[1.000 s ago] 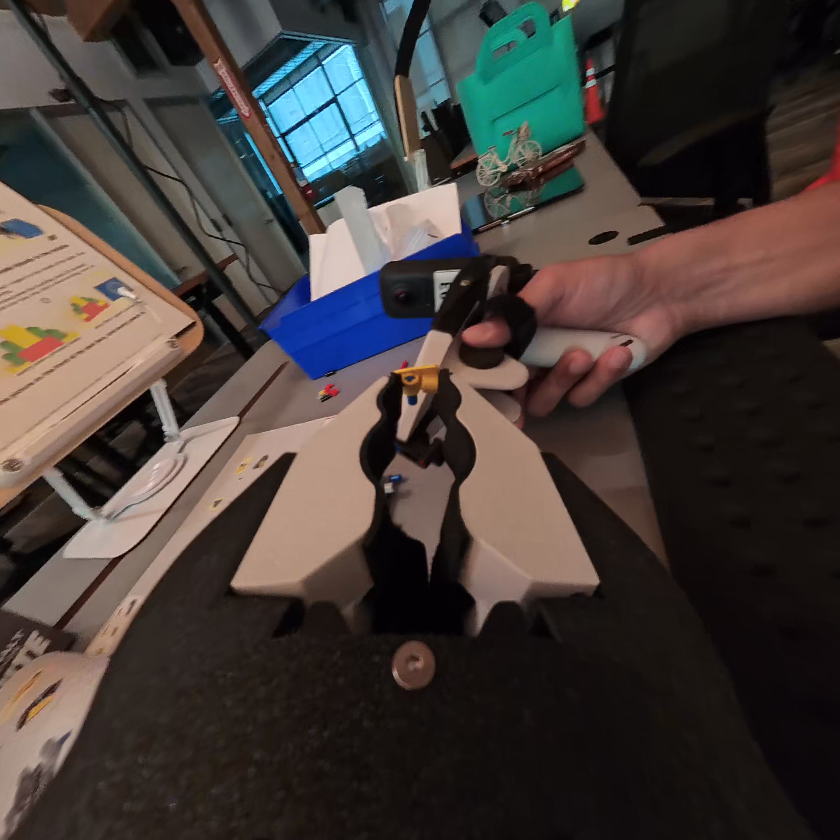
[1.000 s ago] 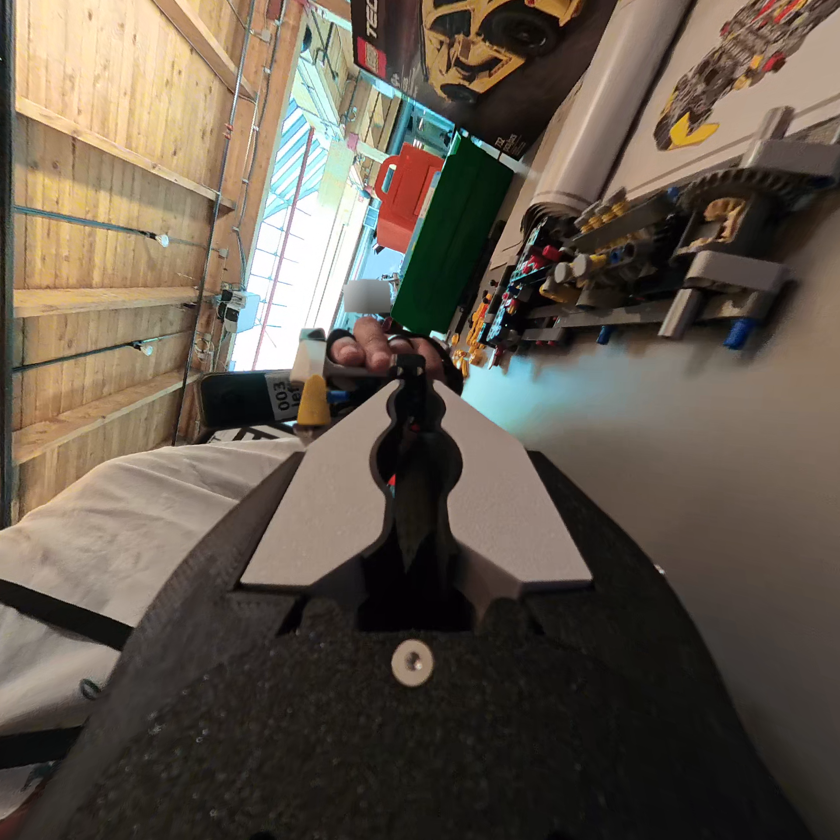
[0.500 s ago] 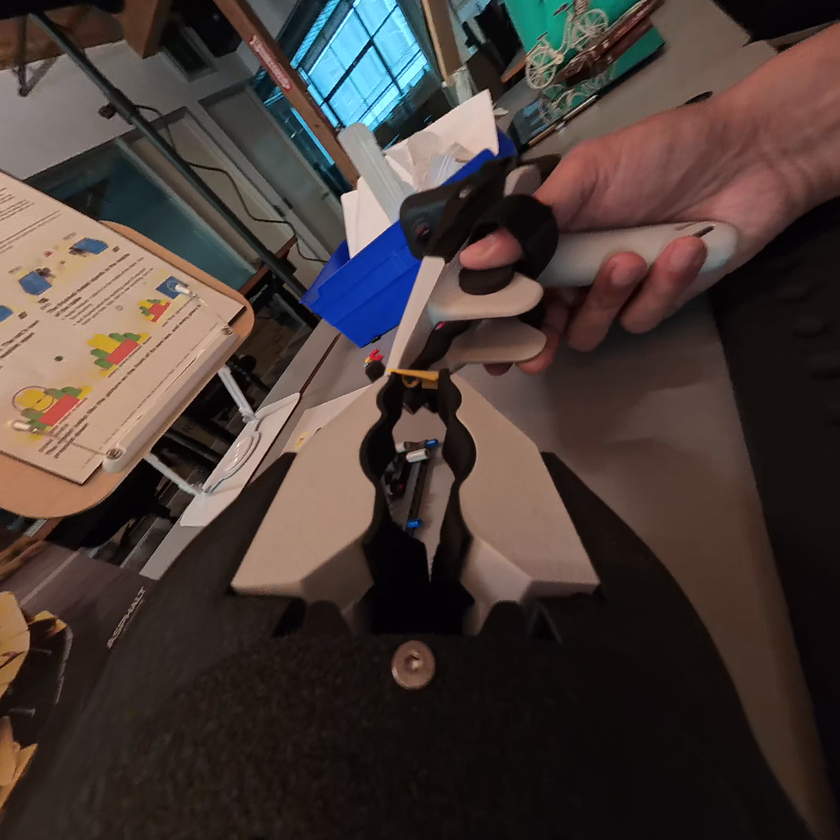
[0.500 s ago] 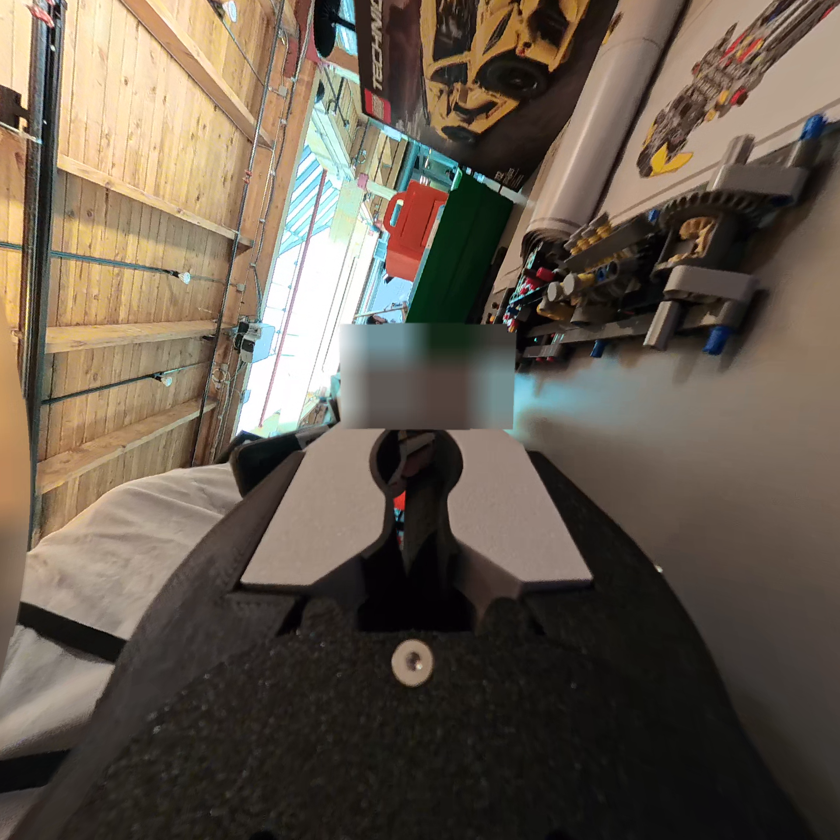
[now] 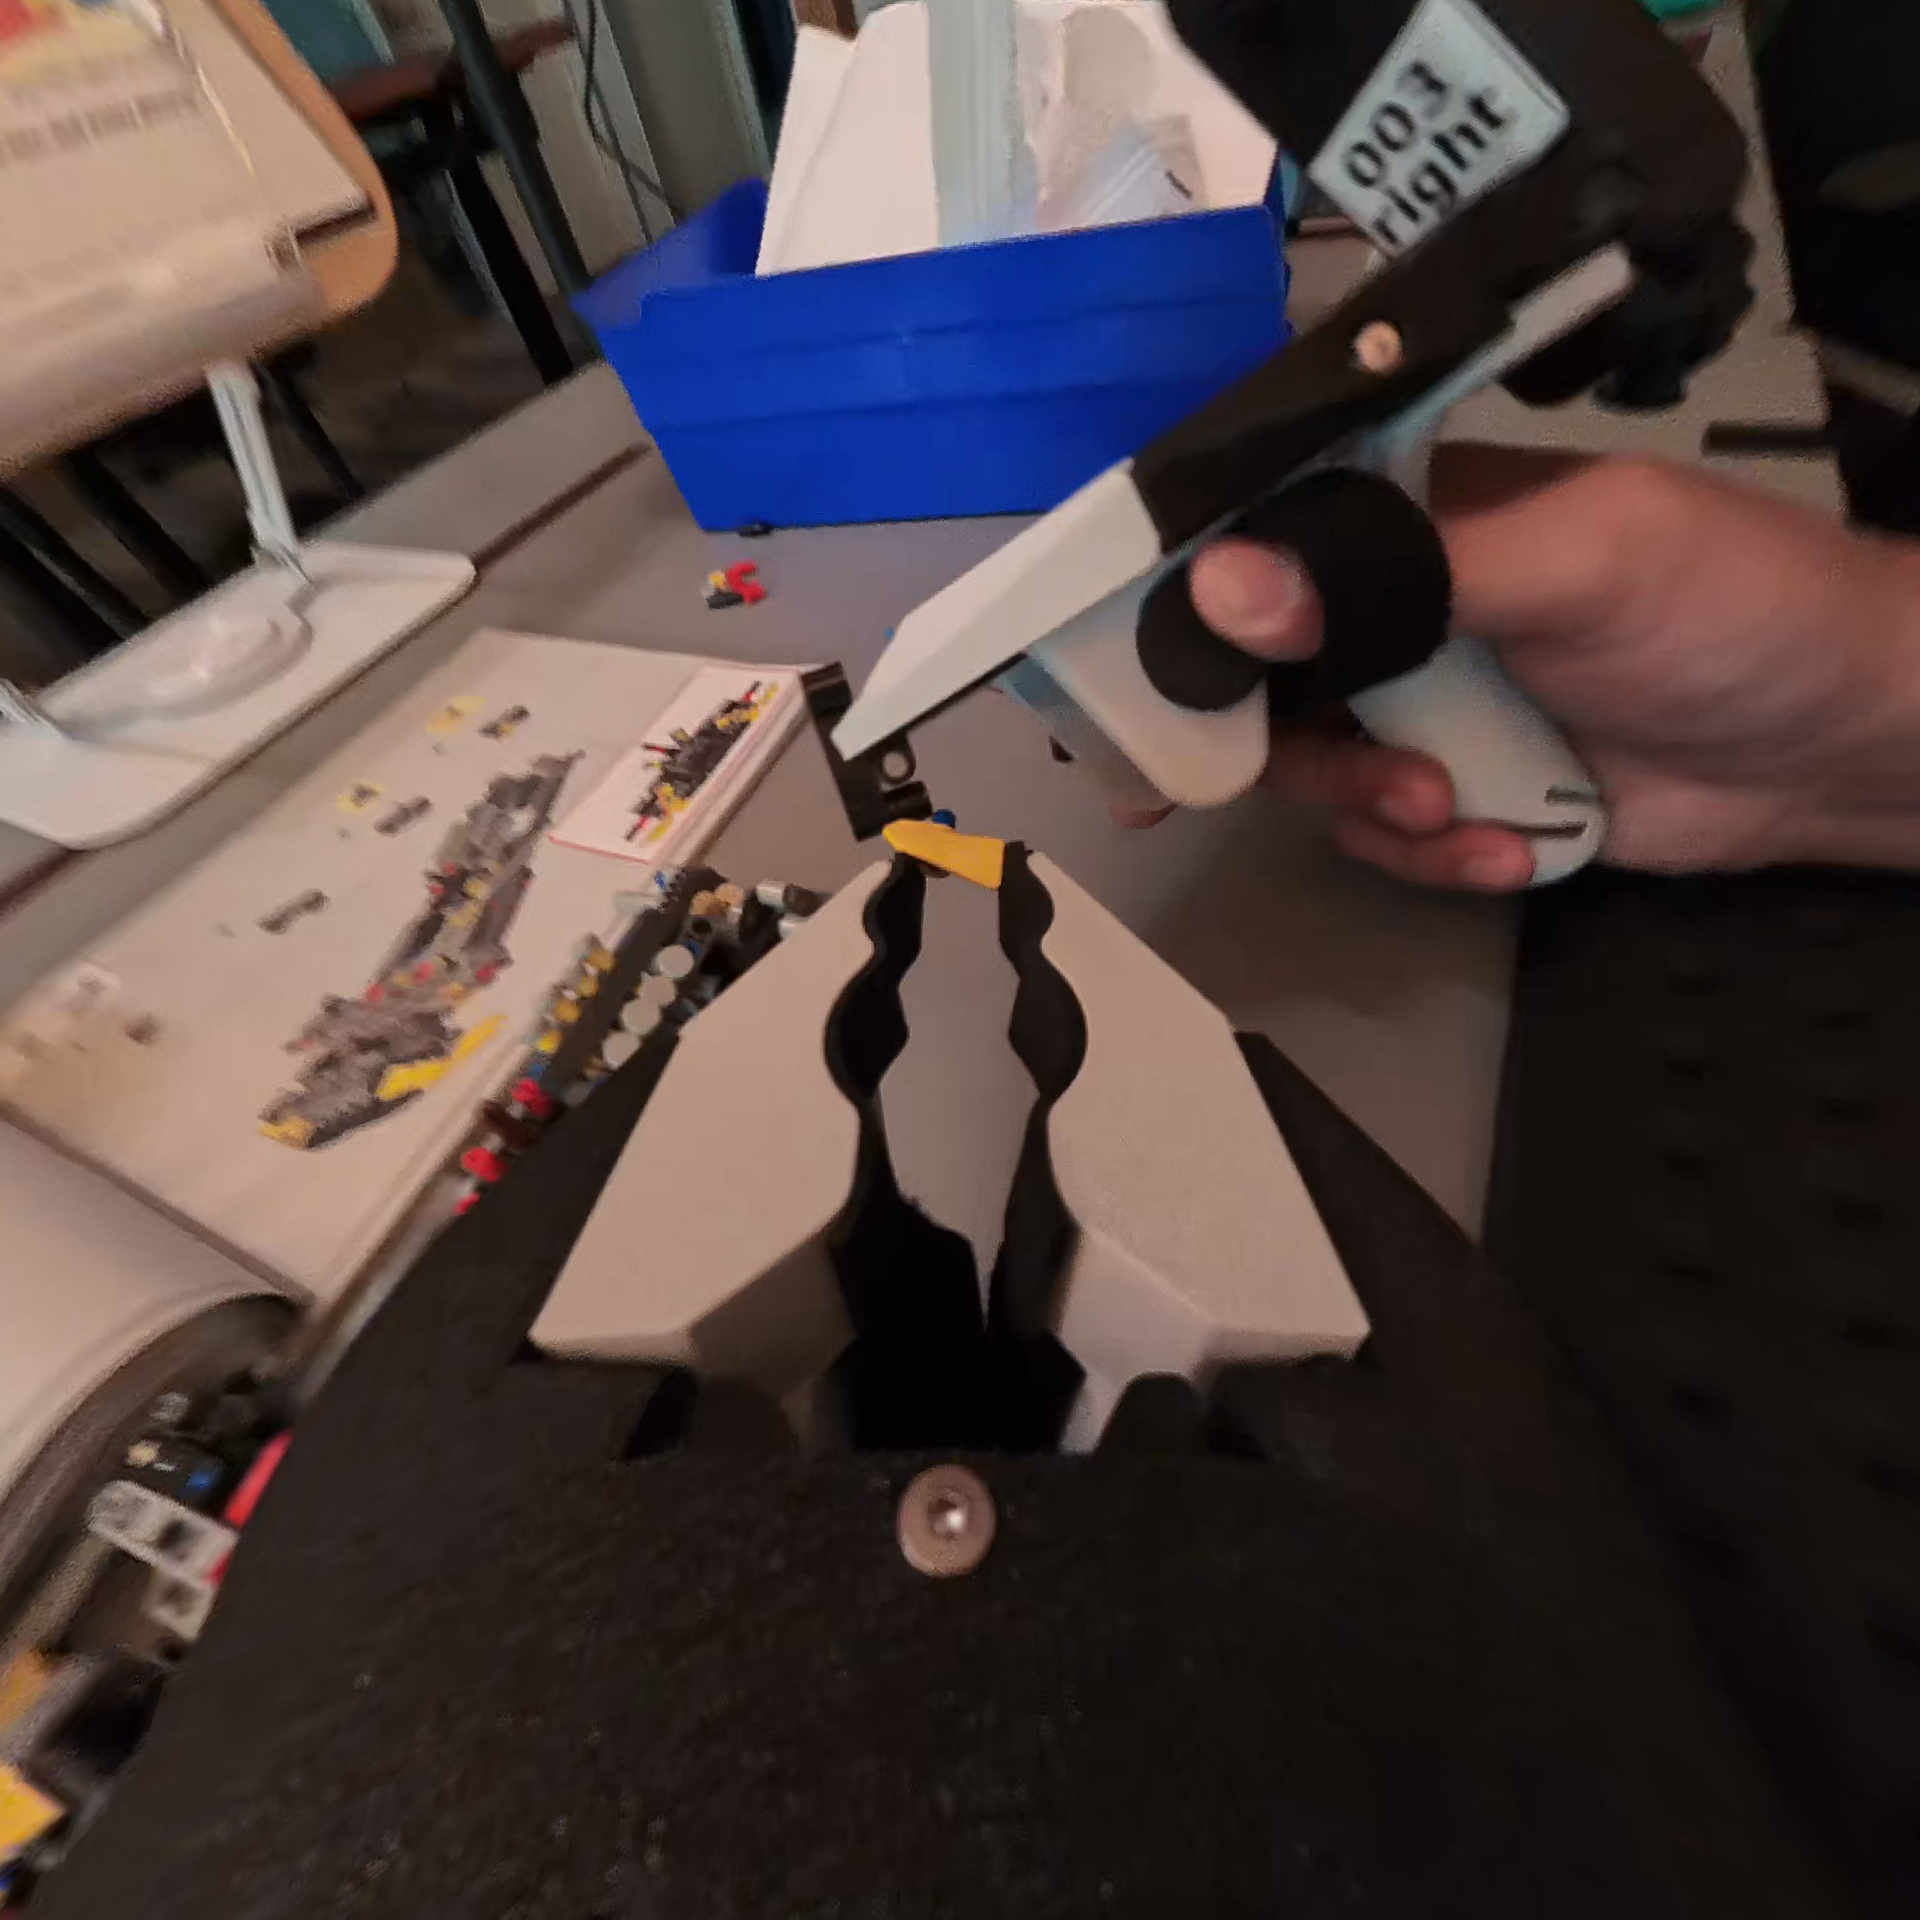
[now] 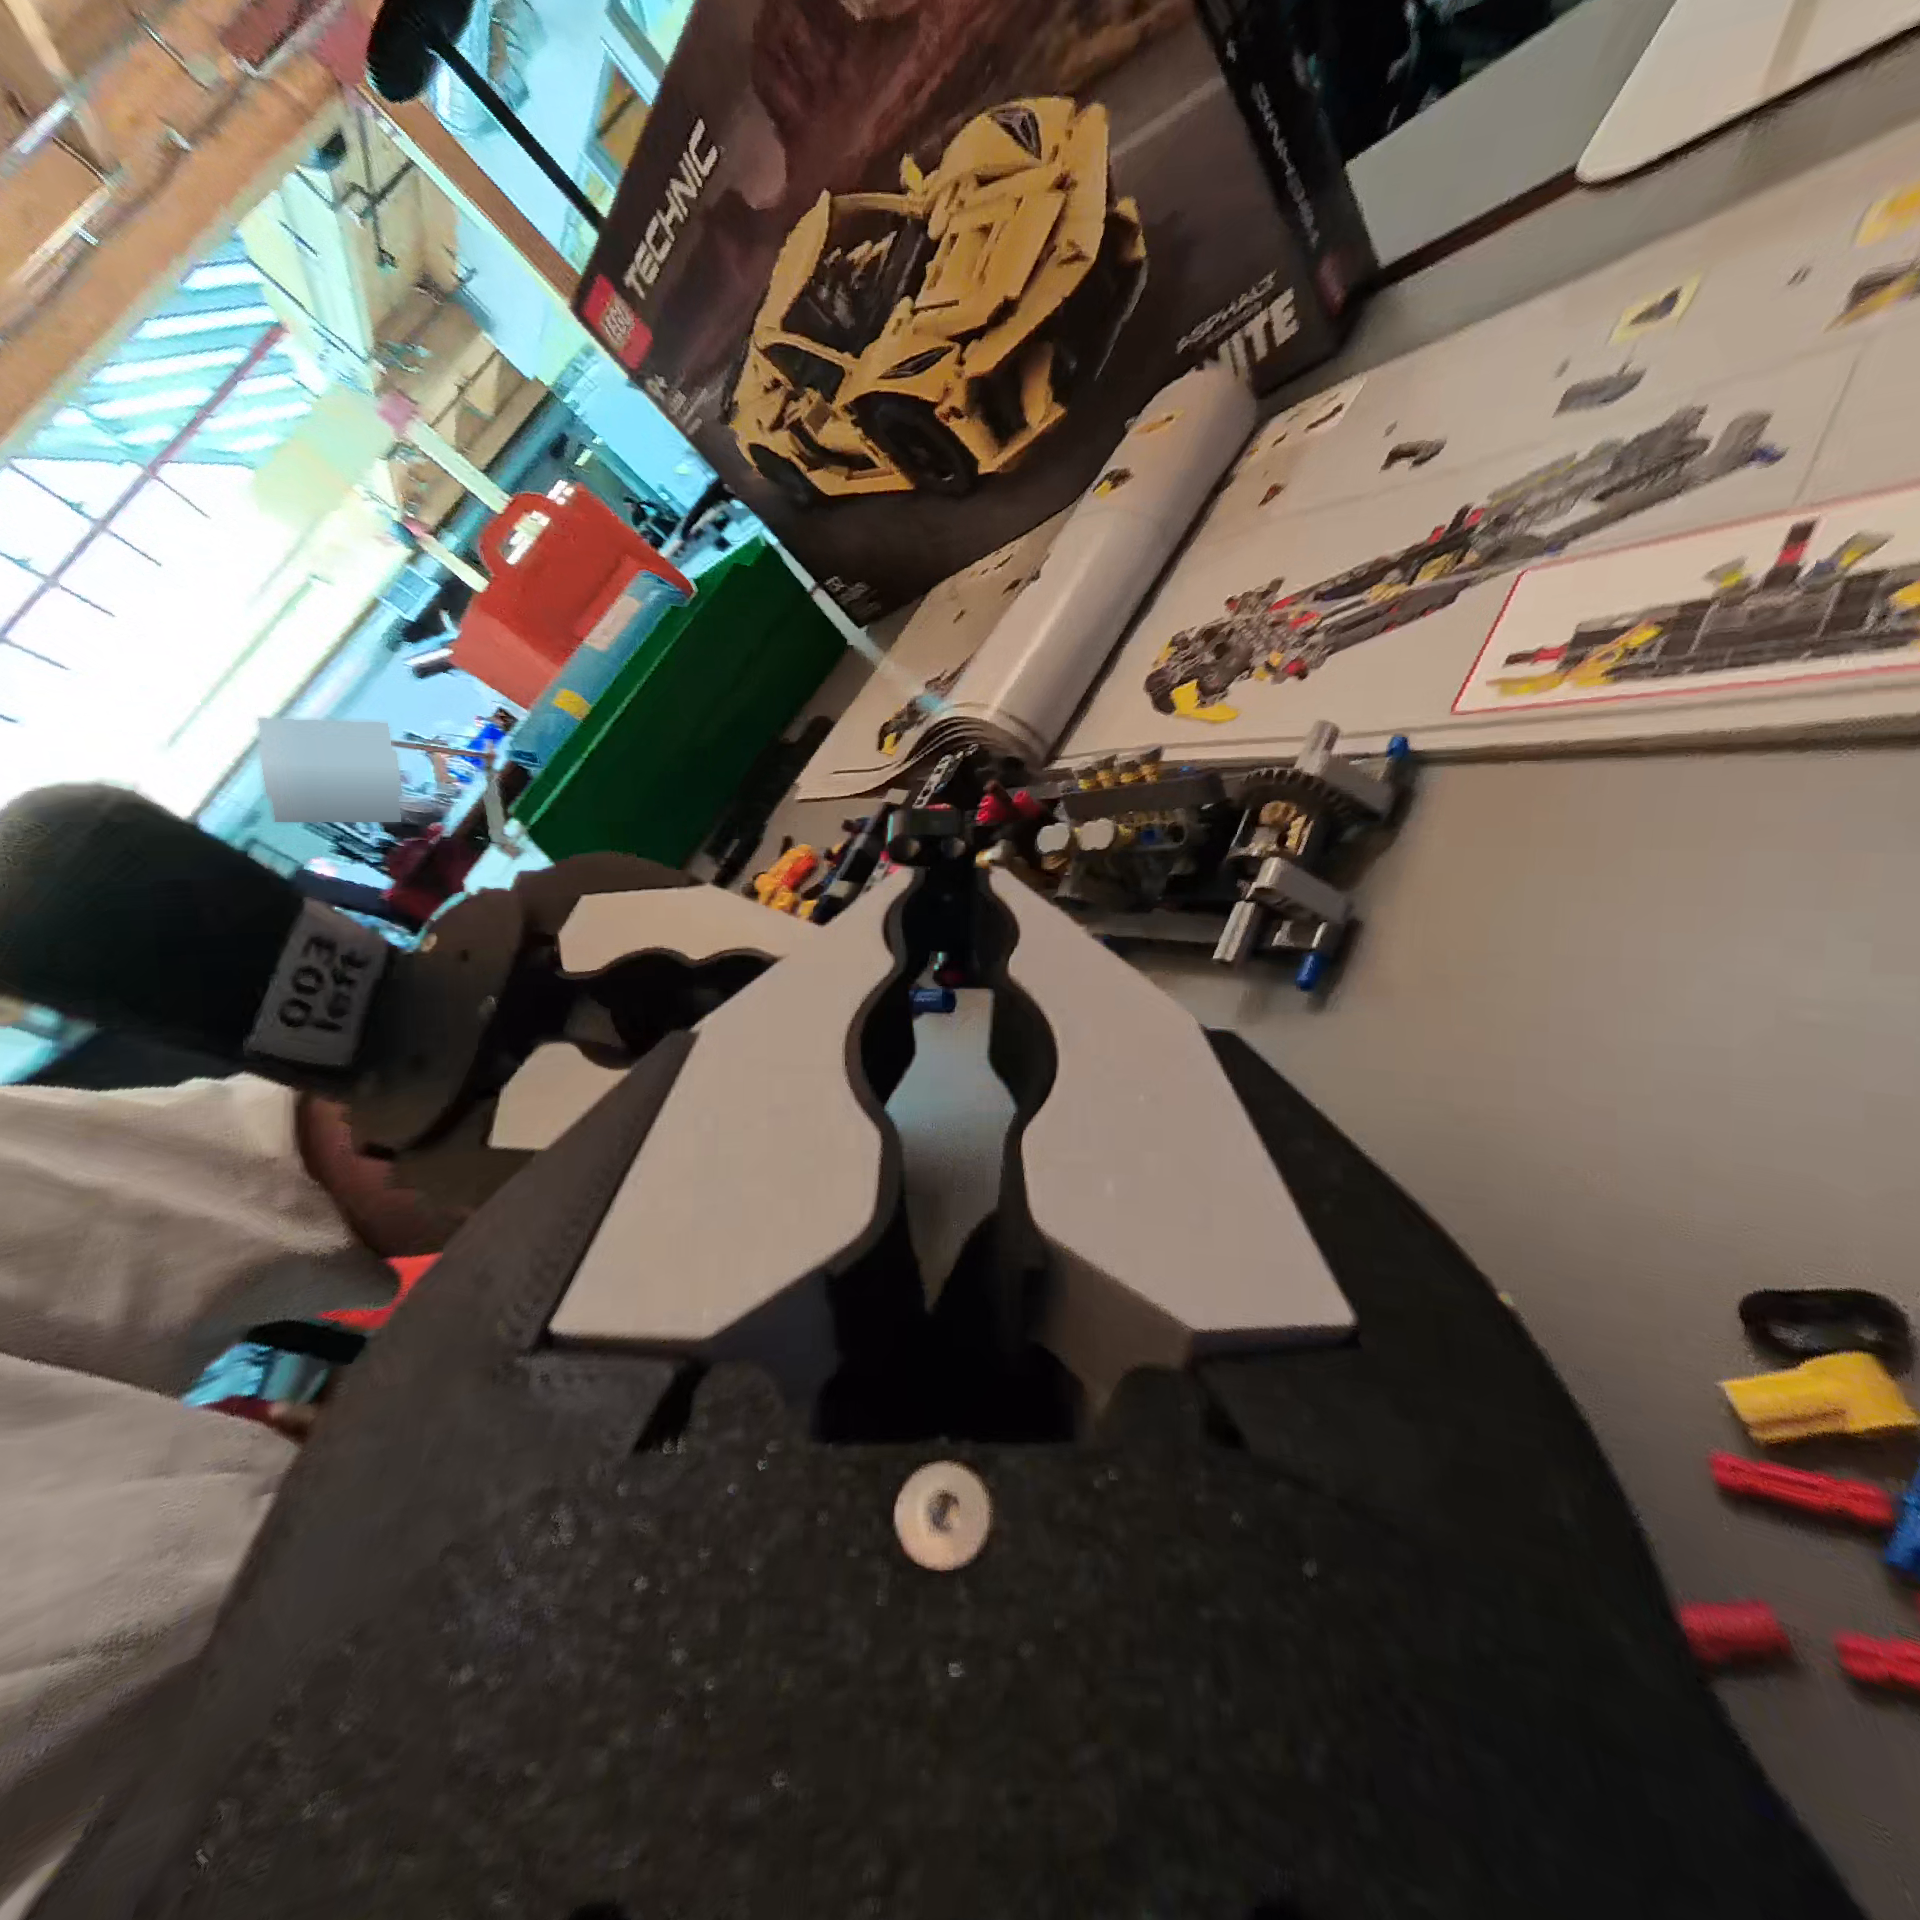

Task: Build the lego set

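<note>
At the centre of the left wrist view, our left gripper (image 5: 948, 868) pinches a small yellow wedge-shaped piece (image 5: 951, 854) between its fingertips. Just above it, our right gripper (image 5: 868, 743) reaches in from the upper right, held by a hand (image 5: 1621, 675), and clamps a black connector piece (image 5: 871, 764) whose lower end sits just beside the yellow wedge; we cannot tell whether they touch. Left of centre, the open instruction booklet (image 5: 364, 862) lies on the grey table (image 5: 1299, 966), with the partly built chassis (image 5: 665, 987) along its near edge. A blue bin (image 5: 956, 364) holding white bags stands at the top.

In the right wrist view, the right gripper (image 6: 948, 888) holds the black connector piece (image 6: 930, 826) at centre, and the chassis (image 6: 1195, 842) lies beyond, right of centre. The set's box (image 6: 935, 291) stands at the top. Loose red pins (image 6: 1803, 1491) and a yellow part (image 6: 1818, 1397) lie at the lower right.
</note>
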`<state>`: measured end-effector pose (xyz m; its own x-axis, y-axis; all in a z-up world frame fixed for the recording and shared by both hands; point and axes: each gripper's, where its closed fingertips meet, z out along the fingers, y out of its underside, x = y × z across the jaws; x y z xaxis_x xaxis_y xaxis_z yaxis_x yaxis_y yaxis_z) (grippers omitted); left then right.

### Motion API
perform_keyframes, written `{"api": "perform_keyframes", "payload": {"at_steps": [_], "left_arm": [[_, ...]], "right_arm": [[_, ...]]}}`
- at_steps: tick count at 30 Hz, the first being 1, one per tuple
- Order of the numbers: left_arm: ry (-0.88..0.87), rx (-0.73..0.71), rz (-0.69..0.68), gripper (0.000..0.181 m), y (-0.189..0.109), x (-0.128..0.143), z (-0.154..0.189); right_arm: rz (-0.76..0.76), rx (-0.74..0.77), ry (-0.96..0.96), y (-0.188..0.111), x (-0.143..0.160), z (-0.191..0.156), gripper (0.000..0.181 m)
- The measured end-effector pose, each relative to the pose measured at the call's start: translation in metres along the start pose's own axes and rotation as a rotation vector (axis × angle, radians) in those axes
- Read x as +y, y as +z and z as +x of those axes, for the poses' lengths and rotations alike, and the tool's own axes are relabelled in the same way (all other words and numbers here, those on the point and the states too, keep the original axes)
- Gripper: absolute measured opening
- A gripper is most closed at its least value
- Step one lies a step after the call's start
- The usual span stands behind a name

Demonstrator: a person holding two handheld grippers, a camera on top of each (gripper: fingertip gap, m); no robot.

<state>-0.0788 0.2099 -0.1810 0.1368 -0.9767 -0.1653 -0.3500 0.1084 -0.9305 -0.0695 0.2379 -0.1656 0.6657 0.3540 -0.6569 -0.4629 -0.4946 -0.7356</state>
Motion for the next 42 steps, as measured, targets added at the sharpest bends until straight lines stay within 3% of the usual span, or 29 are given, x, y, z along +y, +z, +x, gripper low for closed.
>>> {"api": "perform_keyframes", "payload": {"at_steps": [3,8,20,42], "left_arm": [[-0.167,0.026,-0.028,0.014,0.003,0.003,-0.003],[-0.238,-0.005,-0.013,0.014,0.007,0.001,-0.007],[-0.257,-0.097,-0.026,0.014,0.011,0.0,-0.012],[-0.365,-0.091,-0.07,0.014,0.022,0.009,-0.013]], "right_arm": [[0.0,0.036,-0.027,0.001,0.001,0.003,0.006],[0.014,0.051,0.027,-0.001,-0.002,0.011,0.006],[-0.006,0.142,-0.04,0.003,0.002,0.016,0.006],[-0.031,0.236,-0.031,0.005,0.006,0.032,0.006]]}}
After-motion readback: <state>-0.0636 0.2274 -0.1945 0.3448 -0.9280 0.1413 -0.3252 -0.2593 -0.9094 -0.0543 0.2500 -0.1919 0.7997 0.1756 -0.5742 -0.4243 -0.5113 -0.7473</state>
